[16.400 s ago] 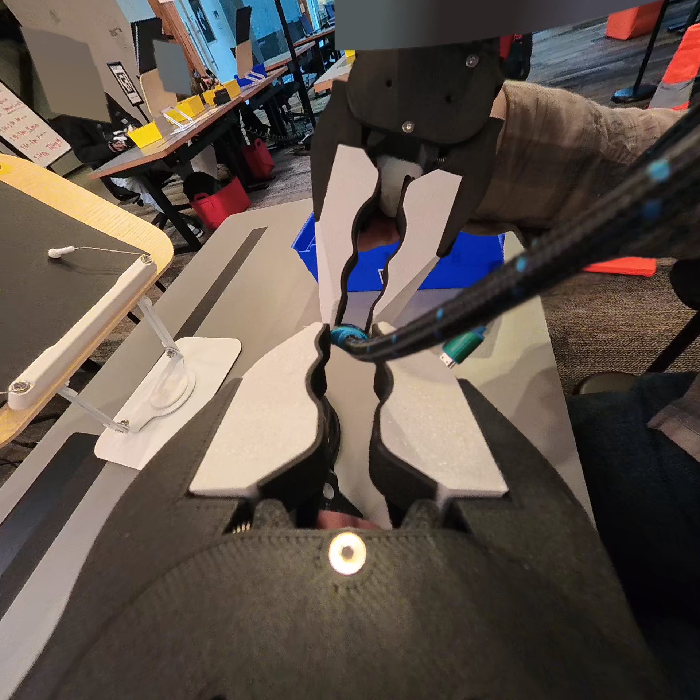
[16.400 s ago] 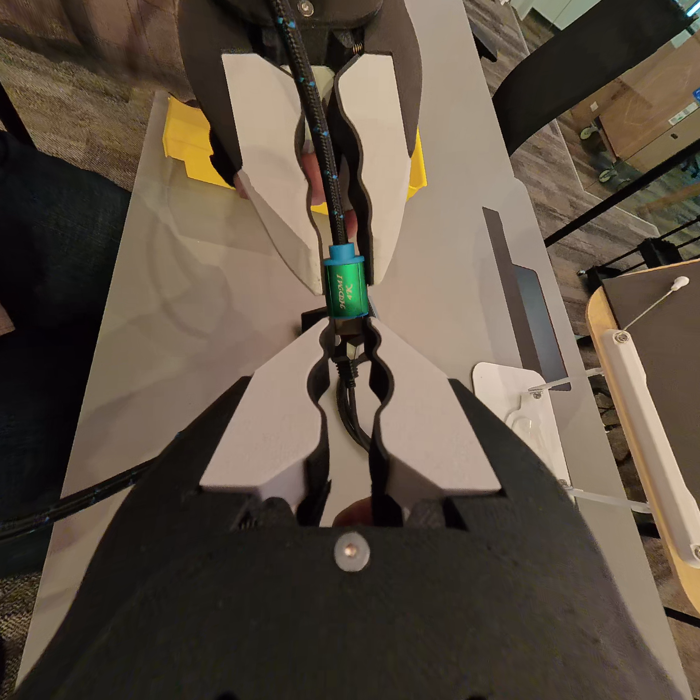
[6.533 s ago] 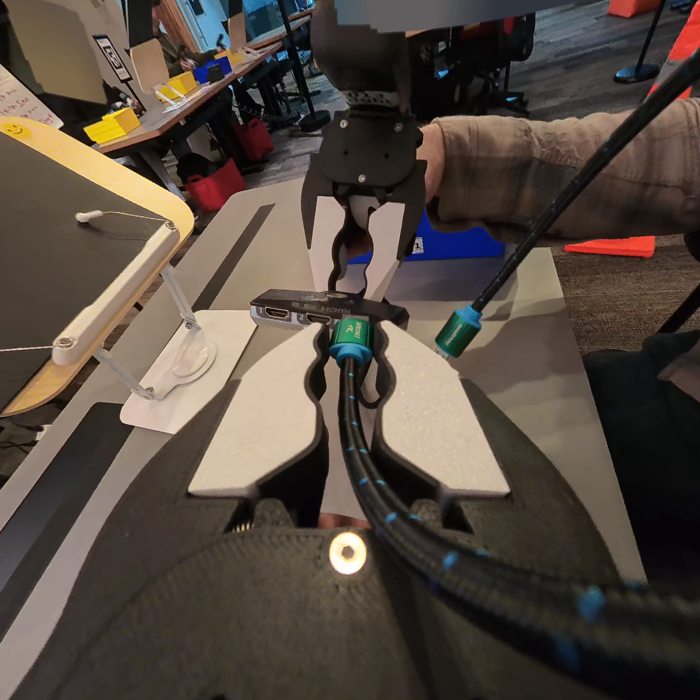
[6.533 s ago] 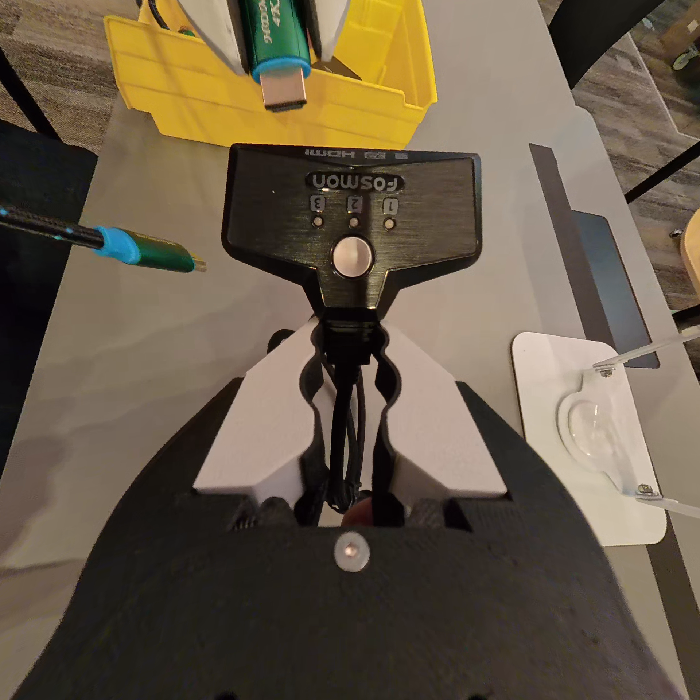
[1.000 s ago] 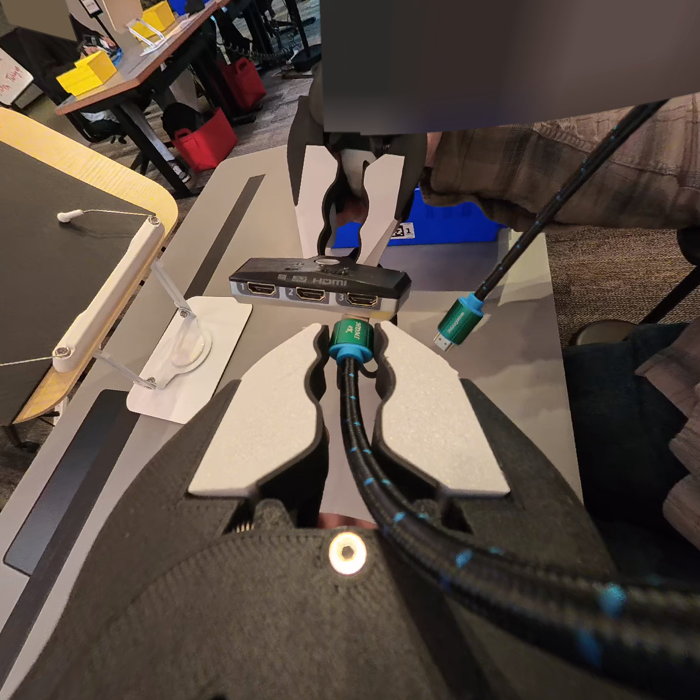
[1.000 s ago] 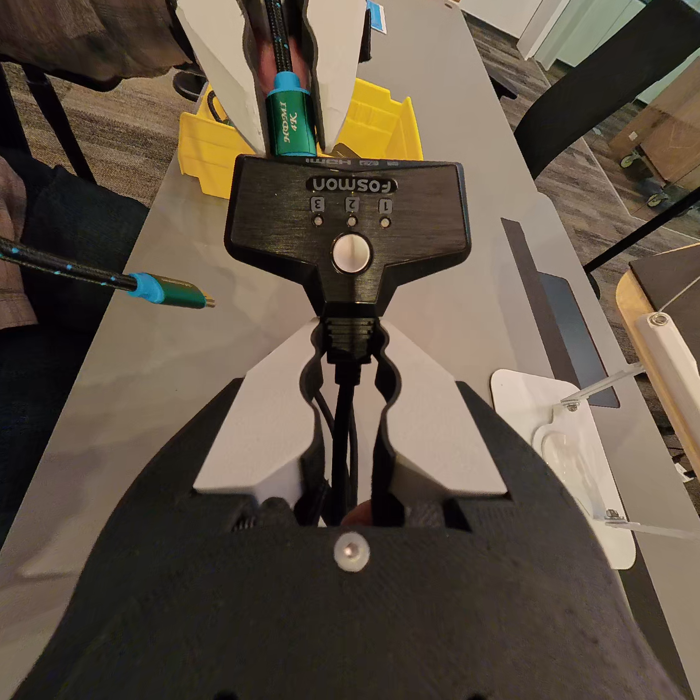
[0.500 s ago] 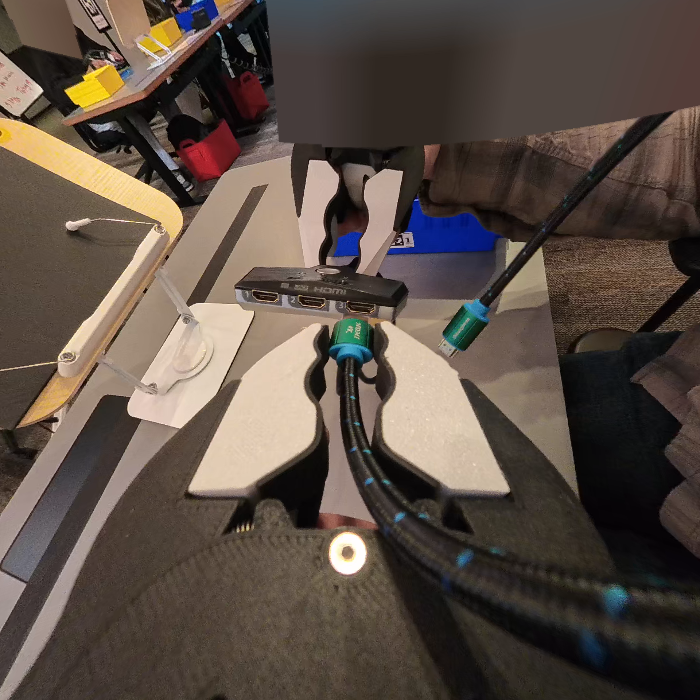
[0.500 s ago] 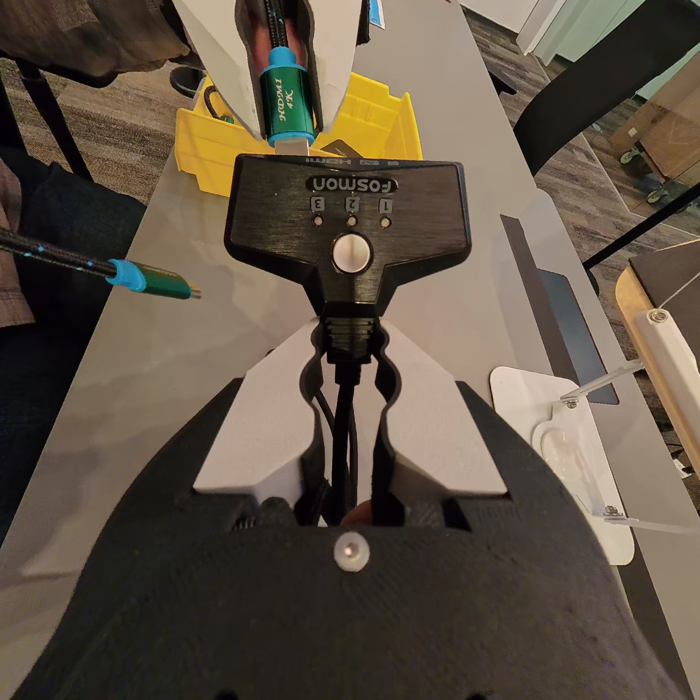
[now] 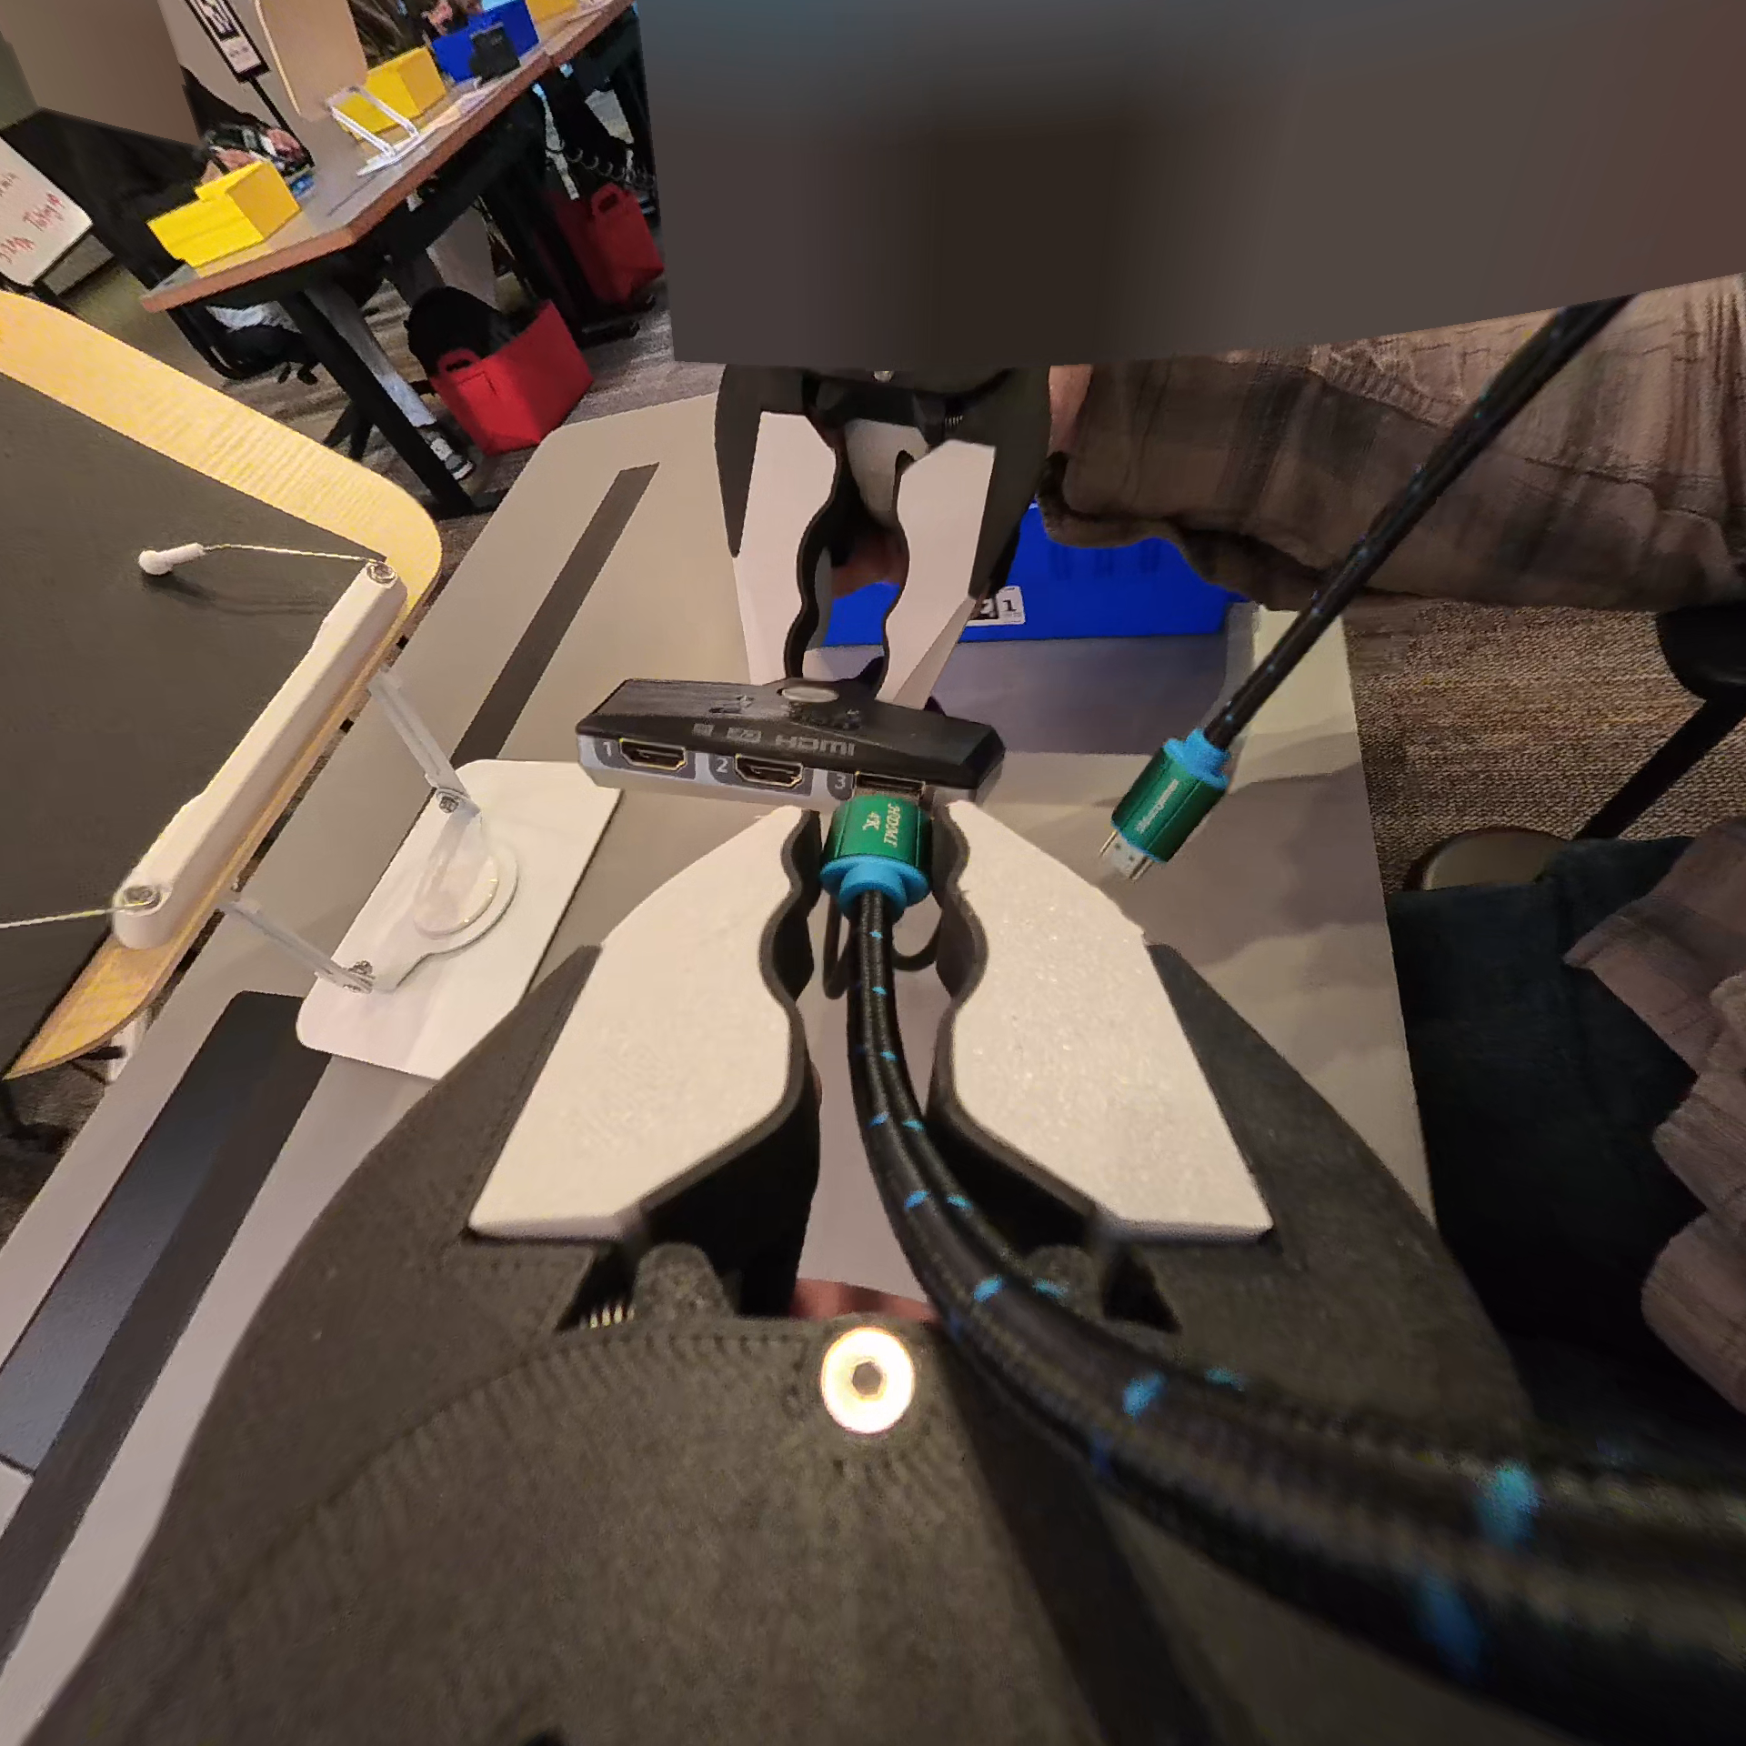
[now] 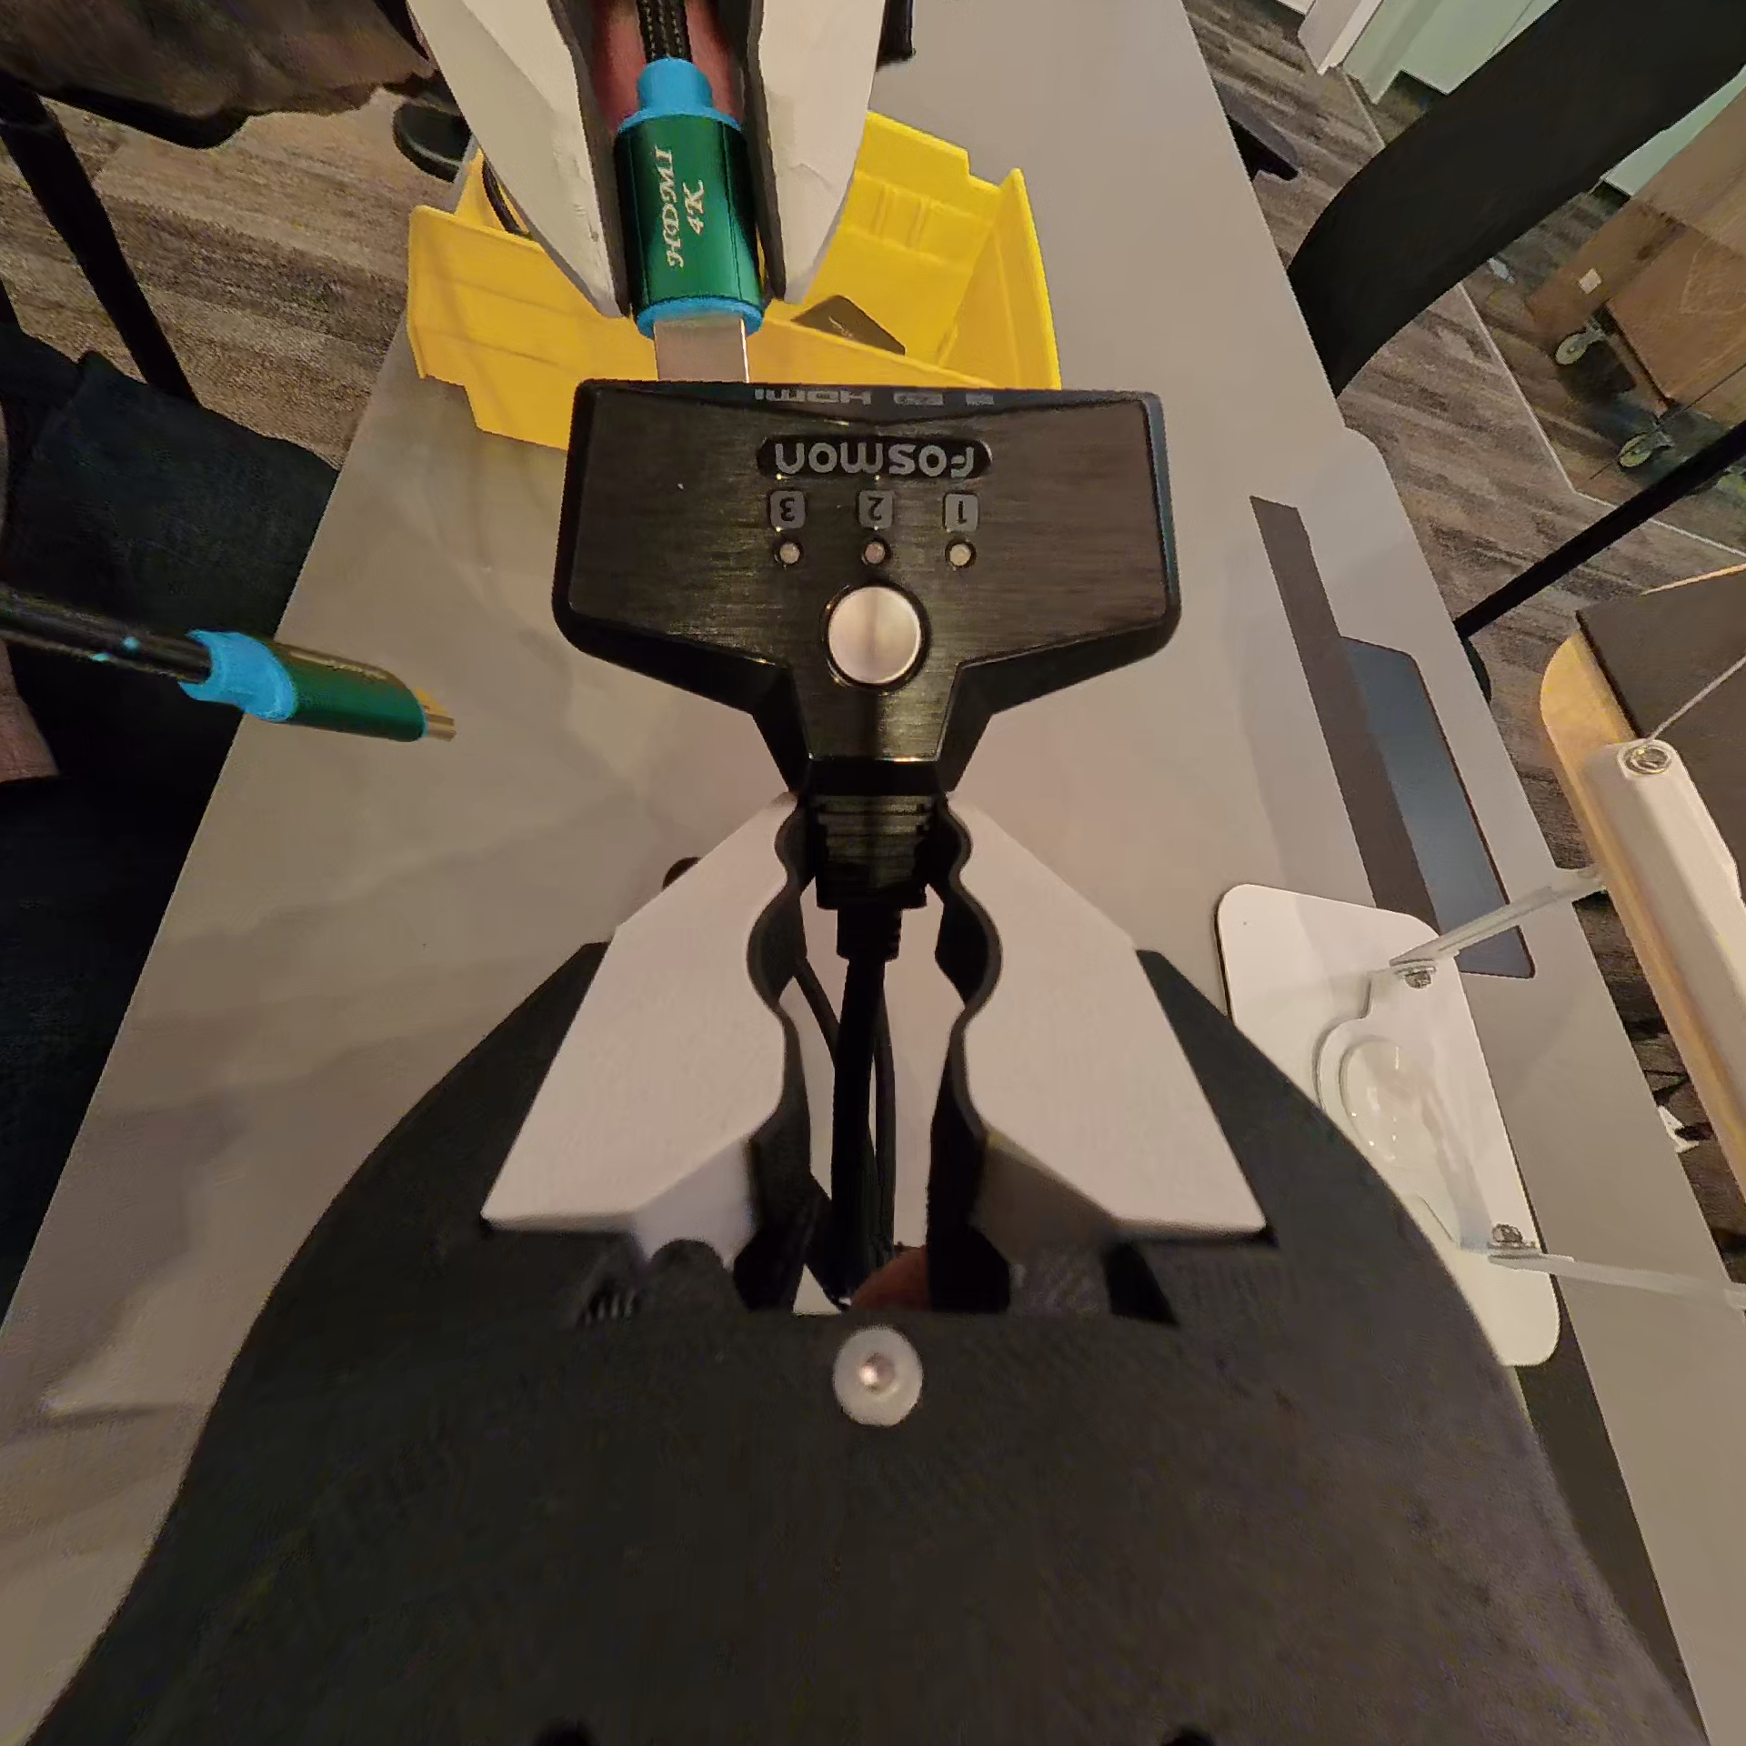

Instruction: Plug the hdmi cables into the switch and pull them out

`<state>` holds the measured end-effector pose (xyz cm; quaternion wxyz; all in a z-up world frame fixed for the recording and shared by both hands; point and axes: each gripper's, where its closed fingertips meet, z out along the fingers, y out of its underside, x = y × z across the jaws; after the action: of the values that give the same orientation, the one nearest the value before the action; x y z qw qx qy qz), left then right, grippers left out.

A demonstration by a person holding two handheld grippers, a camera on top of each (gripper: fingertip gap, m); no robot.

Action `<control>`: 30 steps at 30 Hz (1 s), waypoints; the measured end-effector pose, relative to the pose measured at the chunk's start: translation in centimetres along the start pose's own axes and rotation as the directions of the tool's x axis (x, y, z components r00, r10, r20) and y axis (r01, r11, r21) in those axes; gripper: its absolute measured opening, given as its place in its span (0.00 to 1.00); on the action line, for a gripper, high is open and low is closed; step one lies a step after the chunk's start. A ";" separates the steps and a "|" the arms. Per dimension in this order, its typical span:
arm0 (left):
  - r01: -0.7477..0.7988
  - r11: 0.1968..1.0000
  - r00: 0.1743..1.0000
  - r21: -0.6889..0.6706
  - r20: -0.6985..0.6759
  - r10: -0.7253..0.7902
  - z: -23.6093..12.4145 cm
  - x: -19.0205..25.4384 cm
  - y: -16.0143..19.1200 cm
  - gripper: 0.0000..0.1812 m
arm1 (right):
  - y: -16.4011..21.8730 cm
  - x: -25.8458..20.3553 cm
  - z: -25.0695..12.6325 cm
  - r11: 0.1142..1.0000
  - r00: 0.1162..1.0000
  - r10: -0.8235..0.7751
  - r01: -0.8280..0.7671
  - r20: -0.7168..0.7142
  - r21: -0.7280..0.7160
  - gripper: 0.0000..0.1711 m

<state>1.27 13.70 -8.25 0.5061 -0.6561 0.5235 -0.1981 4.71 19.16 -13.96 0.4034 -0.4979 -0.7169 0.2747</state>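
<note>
Right now the left gripper [image 9: 874, 831] is clenched on the green HDMI plug [image 9: 877, 824], whose metal tip sits at the mouth of the third port of the black switch [image 10: 864, 557]; in the right wrist view a good length of bare metal shows between plug and housing, so the plug looks partly out rather than seated. The right gripper [image 10: 874, 831] is clamped on the switch's ribbed cable neck and holds it above the grey table [image 10: 491, 879]. A second green plug [image 9: 1167, 808] hangs free off to the side, in no port, and the first and second ports stand empty. As a judgement, the task is mid-cycle: one port is being worked, and the other ports and the free cable remain. Compared with a second ago, when the plug body sat flush against the switch's edge, the plug has backed away and exposed its metal tongue, so this appears to be the pull-out stroke. Both grips and the switch's pose are otherwise unchanged.
</note>
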 end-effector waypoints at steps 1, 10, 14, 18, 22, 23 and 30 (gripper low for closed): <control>-0.009 1.000 1.000 -0.009 0.006 0.009 0.1 0.0 0.1 0.12 | 0.1 0.0 0.1 1.000 1.000 -0.003 0.003 -0.002 -0.010 0.12; -0.024 1.000 1.000 -0.012 0.000 0.024 0.2 0.2 0.0 0.12 | 0.0 -0.1 0.3 1.000 1.000 -0.010 0.010 0.001 -0.021 0.12; -0.055 0.997 0.998 -0.049 0.004 0.055 0.4 0.4 0.6 0.12 | 0.3 -0.2 0.3 0.999 1.000 -0.015 0.016 0.003 -0.046 0.12; -0.049 0.998 0.999 -0.033 -0.006 0.049 0.4 0.4 0.5 0.12 | 0.1 -0.2 0.3 0.999 1.000 -0.020 0.020 -0.001 -0.050 0.12; -0.059 0.998 0.998 -0.026 -0.005 0.058 0.7 0.6 0.4 0.12 | 0.0 0.0 0.3 0.997 1.000 -0.028 0.027 -0.010 -0.070 0.12; -0.057 0.998 0.998 -0.020 -0.004 0.056 0.8 0.7 0.4 0.12 | 0.1 -0.1 0.4 0.997 1.000 -0.028 0.027 -0.010 -0.076 0.12; -0.079 0.997 0.997 -0.004 0.014 0.079 0.9 0.7 -0.1 0.11 | 0.1 -0.1 0.9 0.995 0.999 -0.031 0.030 -0.013 -0.097 0.12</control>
<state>2.28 13.52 -8.74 0.5160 -0.6372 0.5460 -0.1723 3.98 19.14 -14.50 0.3879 -0.5078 -0.7341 0.2298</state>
